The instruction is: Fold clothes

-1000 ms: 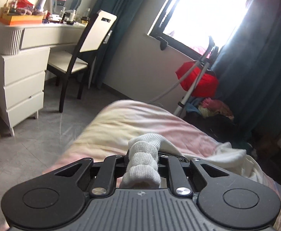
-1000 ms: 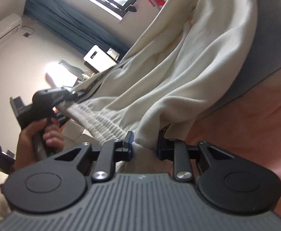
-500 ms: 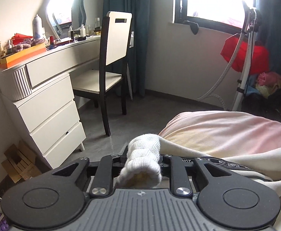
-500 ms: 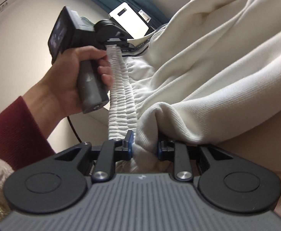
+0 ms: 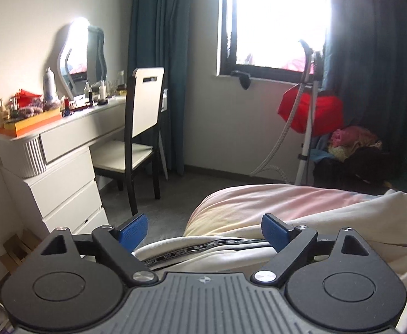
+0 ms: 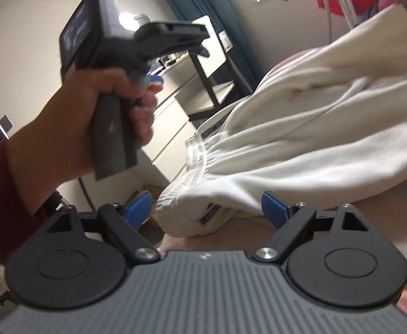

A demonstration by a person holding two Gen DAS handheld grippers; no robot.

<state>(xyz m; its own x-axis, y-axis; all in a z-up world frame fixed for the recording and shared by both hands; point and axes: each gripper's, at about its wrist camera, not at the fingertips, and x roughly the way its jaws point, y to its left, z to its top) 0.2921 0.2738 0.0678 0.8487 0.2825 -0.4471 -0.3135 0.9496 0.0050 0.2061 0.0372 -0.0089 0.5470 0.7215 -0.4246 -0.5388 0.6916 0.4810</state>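
A: Left gripper spread wide, empty; right gripper likewise. White trousers lie on the bed, waistband just ahead of both.

B: Judged between folds. Next: regrip waistband, fold over.

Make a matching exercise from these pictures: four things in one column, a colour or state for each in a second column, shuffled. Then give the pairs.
Things:
1. left gripper
2. white trousers
3. chair
4. curtain

States:
A. dark teal, hanging beside the window
B. open, nothing between its fingers
C. lying on the bed, waistband nearest the right gripper
D. standing at the dressing table

Pairs: 1-B, 2-C, 3-D, 4-A
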